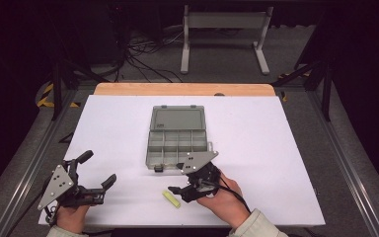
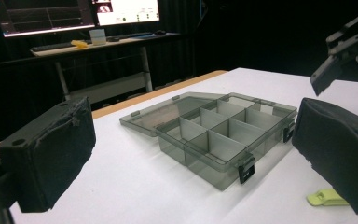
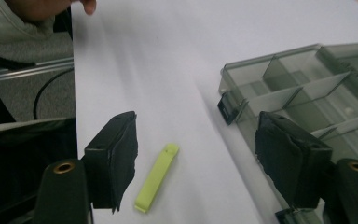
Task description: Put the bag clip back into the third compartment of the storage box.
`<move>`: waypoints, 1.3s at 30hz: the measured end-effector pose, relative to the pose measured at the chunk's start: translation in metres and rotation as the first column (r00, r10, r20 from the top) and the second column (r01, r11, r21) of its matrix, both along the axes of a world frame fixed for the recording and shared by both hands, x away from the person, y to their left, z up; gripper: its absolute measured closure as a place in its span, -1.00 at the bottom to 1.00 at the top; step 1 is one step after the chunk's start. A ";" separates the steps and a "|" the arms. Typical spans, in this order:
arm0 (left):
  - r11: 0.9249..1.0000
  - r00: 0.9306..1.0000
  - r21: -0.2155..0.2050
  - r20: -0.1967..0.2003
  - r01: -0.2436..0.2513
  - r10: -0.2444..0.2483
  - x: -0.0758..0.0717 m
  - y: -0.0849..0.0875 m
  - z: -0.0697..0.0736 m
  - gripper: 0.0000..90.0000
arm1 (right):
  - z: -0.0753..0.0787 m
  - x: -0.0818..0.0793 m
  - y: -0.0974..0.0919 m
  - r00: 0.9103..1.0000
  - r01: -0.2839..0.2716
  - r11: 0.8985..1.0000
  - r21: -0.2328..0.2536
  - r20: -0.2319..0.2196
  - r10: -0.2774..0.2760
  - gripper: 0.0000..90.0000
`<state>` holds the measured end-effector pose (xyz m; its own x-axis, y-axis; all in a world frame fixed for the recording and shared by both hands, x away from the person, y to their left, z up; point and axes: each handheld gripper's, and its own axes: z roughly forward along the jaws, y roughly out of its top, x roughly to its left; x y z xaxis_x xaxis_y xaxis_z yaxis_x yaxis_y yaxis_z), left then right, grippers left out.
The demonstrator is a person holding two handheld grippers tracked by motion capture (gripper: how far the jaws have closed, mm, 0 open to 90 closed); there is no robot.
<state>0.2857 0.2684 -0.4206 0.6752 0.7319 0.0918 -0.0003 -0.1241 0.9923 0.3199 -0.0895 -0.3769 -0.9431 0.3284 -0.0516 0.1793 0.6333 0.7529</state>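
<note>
Organizer box [image 1: 177, 137] sits open and empty; right gripper [image 3: 196, 163], half-open, straddles the unlifted yellow-green clip [image 3: 157, 177] beside it; left gripper [image 1: 97, 174] gapes empty.

- From the high view, the white table [image 1: 276, 148] is lit brightly and evenly from above; the floor and the room around it fall off into near black.
- Shadows on the table are soft and short, tucked just under the open box [image 1: 177, 140] and the two hands.
- In the left gripper view, the near black pads [image 2: 51, 154] are soft and out of focus; the box [image 2: 214, 135] is sharper, and the far monitors [image 2: 126, 10] glare white.
- In the right gripper view, the picture is slightly blurred, with pale streaks across the table; the green clip [image 3: 157, 177] casts hardly any shadow.
</note>
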 end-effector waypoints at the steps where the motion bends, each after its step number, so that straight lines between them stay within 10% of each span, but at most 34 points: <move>1: 1.000 1.000 0.000 0.000 0.000 0.000 0.000 0.000 0.000 -1.00 | -0.001 0.001 0.001 1.000 -0.002 1.000 -0.010 -0.008 0.002 -0.32; 11: 1.000 1.000 0.000 -0.004 0.003 -0.003 0.001 0.000 0.000 -1.00 | -0.030 0.001 0.021 0.993 -0.044 0.989 -0.143 -0.112 0.028 -0.30; 39: 1.000 1.000 -0.002 -0.009 0.005 -0.005 0.001 0.000 -0.001 -1.00 | -0.062 0.001 0.040 0.979 -0.093 0.963 -0.255 -0.201 0.041 -0.19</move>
<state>0.2871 0.2688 -0.4212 0.6798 0.7286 0.0842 0.0076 -0.1218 0.9925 0.3206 -0.0493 -0.4392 -0.9630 0.2634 0.0574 0.2546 0.8187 0.5147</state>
